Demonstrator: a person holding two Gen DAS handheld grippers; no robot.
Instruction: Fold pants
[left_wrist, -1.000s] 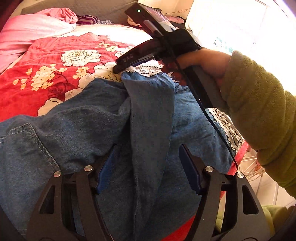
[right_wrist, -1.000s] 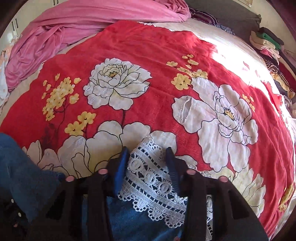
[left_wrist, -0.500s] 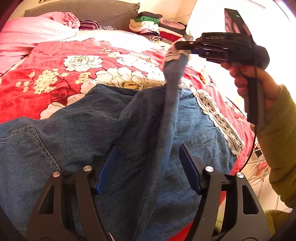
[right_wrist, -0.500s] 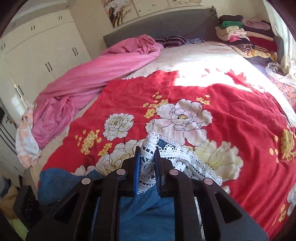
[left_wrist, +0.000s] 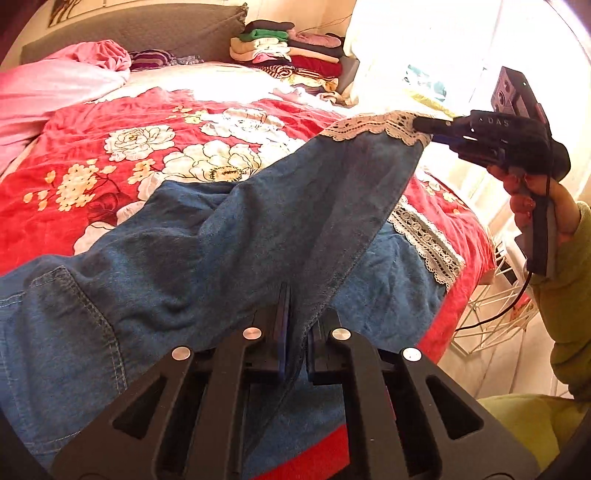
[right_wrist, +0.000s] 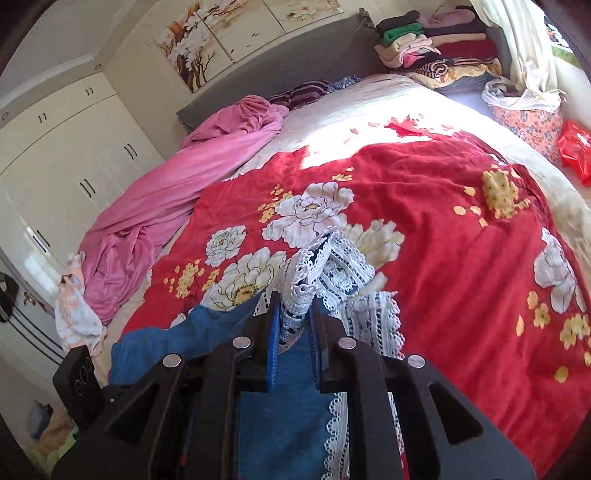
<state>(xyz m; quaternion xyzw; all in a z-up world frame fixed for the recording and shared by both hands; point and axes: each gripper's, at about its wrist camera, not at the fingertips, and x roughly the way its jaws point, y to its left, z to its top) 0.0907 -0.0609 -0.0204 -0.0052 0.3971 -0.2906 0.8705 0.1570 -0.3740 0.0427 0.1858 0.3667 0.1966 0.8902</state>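
The denim pants (left_wrist: 229, 236) lie across the red floral blanket (left_wrist: 92, 173) on the bed, waist end toward the lower left of the left wrist view, legs running away toward the upper right. 1 leg is lifted off the blanket and pulled into a taut band between the 2 grippers; the other leg stays flat beneath it, its lace-trimmed hem (left_wrist: 424, 240) near the bed's right edge.

The left gripper (left_wrist: 295, 325) has just been closing and is now pressed together on a fold of denim along the raised leg's inner seam, close to the crotch. The right gripper (left_wrist: 428, 127) pinches the white lace cuff (right_wrist: 314, 266) of that same leg, jaws nearly together with the lace bunched between them (the right wrist view shows the trim standing up out of the pads).

So the leg's long axis runs straight from the left gripper up to the right one, rising toward the cuff. The right hand (left_wrist: 532, 199) owns the far, free end; the left anchors the near end. My judgement: the fold turns on carrying the cuff across so this leg lands on its flat twin, with the left grip acting as the hinge.
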